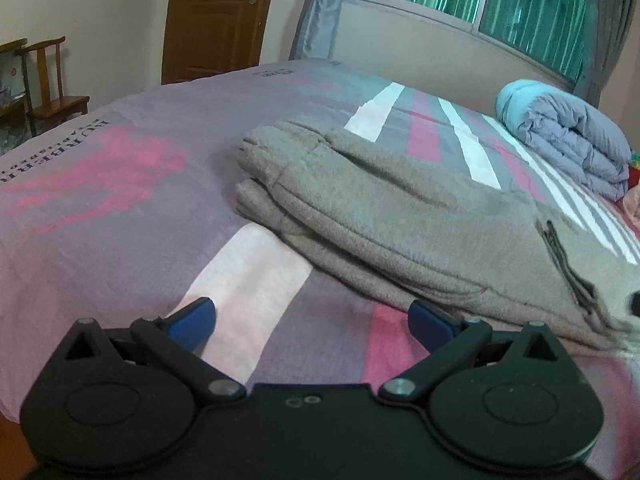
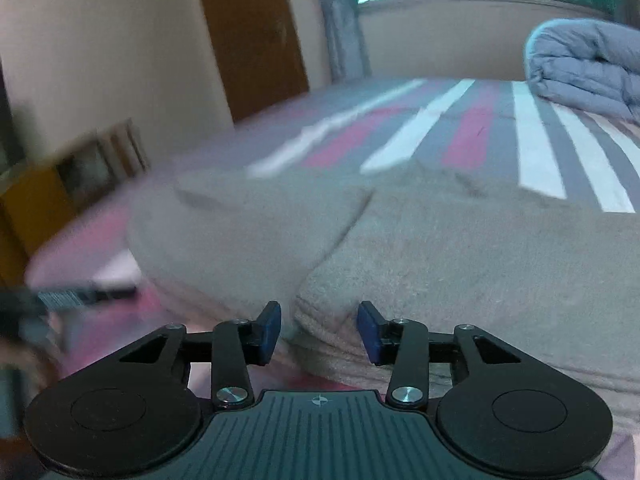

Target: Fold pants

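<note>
Pants (image 1: 392, 208) folded on bedsheet (image 1: 100, 200), partly legible "NURBERR" print

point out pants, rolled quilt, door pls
pants (image 1: 400, 200): left wrist view, top layer of the folded stack.
rolled quilt (image 1: 568, 136): left wrist view, its side.
door (image 1: 216, 20): left wrist view, middle panel.

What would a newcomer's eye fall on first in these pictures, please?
Most likely the folded grey-brown fleece pants lying in the middle of the bed's pink, grey and white striped sheet. Next, the rolled lilac-grey quilt at the bed's far right below the window, and the open left gripper low over the sheet.
</note>
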`<state>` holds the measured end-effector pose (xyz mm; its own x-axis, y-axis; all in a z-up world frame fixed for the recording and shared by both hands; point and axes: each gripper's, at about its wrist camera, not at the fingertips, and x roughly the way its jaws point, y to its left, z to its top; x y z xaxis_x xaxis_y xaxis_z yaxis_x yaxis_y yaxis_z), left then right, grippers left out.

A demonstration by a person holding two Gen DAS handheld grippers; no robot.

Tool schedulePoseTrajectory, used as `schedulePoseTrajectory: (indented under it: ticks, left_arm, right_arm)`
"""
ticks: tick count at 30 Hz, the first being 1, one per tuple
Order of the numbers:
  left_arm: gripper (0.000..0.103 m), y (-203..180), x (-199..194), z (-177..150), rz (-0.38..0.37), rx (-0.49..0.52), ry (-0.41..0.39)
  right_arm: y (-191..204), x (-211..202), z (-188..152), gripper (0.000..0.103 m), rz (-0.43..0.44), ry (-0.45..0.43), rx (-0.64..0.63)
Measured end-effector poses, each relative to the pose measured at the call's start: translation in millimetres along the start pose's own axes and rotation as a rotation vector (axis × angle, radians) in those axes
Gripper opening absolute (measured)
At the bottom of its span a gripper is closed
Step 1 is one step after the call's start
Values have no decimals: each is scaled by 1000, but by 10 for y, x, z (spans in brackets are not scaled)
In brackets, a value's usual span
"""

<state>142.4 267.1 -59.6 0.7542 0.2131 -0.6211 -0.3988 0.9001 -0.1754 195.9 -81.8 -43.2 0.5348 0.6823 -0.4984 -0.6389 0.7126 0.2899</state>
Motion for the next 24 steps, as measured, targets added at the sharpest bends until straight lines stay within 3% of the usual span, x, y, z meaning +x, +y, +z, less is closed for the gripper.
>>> schedulePoseTrajectory:
  ticks: [2,5,7,9,12,16,18,19,21,24]
  left_arm:
    - [97,26,-17,20,-6,-20,-17]
    - [97,35,1,67,-13,-46,-28]
    - [97,-3,50,104,-15,-50,-28]
    - [97,-60,107,138,-21,-44,-21]
    - [97,-107,155,202,-28,-36,-25]
    - [97,-80,228,323,-10,-44,-33]
    - [97,-40,281,374,-22,-71,-25]
    - [97,6,321,396,-39,-109,-12]
    - [95,132,390,405,-77,-203,7]
    - [92,362,508,384,-190,-346,13]
  right_arm:
    - [-235,-309,35,42,-48,-79,97]
    - [-683,-852,-26,38,-254,-211,183]
    - [-1004,-1014,-125,37,-397,-205,251]
    - [-1296,-970,-225,31,-473,-116,329]
    - [-1555,-877,-255,30,-420,-57,397]
    - [-1608,-885,62,30,-416,-152,345]
    - [-1714,-760,211,30,-417,-152,335]
    - [-1786,-647,263,30,-424,-139,322]
    - [-2023,-280,284,30,-425,38,351]
    - [-1962,-435,347,30,-373,-60,347]
